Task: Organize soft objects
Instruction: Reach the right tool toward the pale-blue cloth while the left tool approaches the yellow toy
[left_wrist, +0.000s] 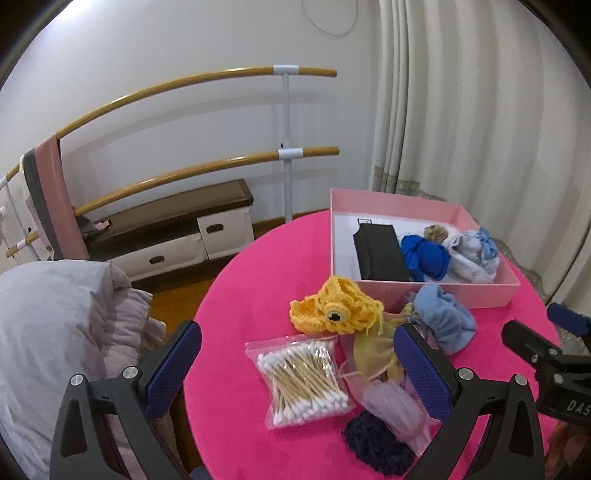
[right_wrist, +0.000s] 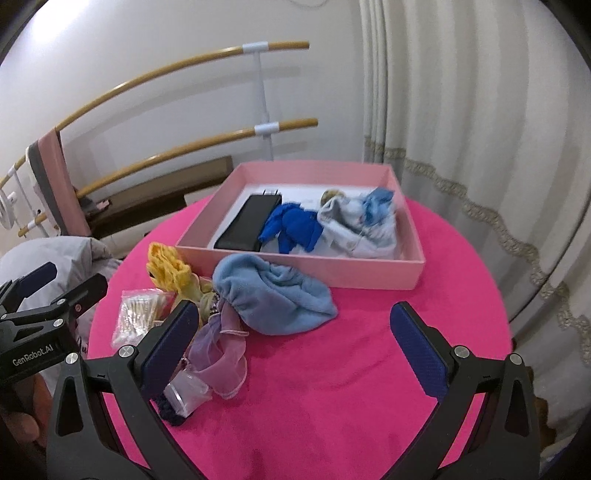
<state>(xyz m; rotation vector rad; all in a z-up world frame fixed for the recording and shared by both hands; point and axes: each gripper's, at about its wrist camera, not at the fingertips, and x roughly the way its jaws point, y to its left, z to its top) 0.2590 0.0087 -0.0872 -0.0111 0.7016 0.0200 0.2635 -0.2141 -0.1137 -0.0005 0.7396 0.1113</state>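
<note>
A round table under a hot-pink cloth (right_wrist: 351, 369) stands before a white wall, wooden barre rails (left_wrist: 207, 79) and cream curtains (right_wrist: 480, 129). The left gripper (left_wrist: 299, 363) hangs with its fingers spread wide over a zip bag of cotton swabs (left_wrist: 304, 380), holding nothing. The right gripper (right_wrist: 291, 345) is likewise spread and empty, above bare cloth just beside a lilac gauzy pouch (right_wrist: 221, 365). Farther out lie a light blue fleece pouch (right_wrist: 277, 295) and a yellow crochet piece (left_wrist: 332, 308) (it has a dark eye), near a dark knitted item (left_wrist: 376, 446). Beyond, touching the fleece pouch, a pink box (right_wrist: 369, 275) holds a black case (right_wrist: 247, 223), a royal-blue cloth (right_wrist: 295, 227) and pale printed fabric (right_wrist: 369, 229).
</note>
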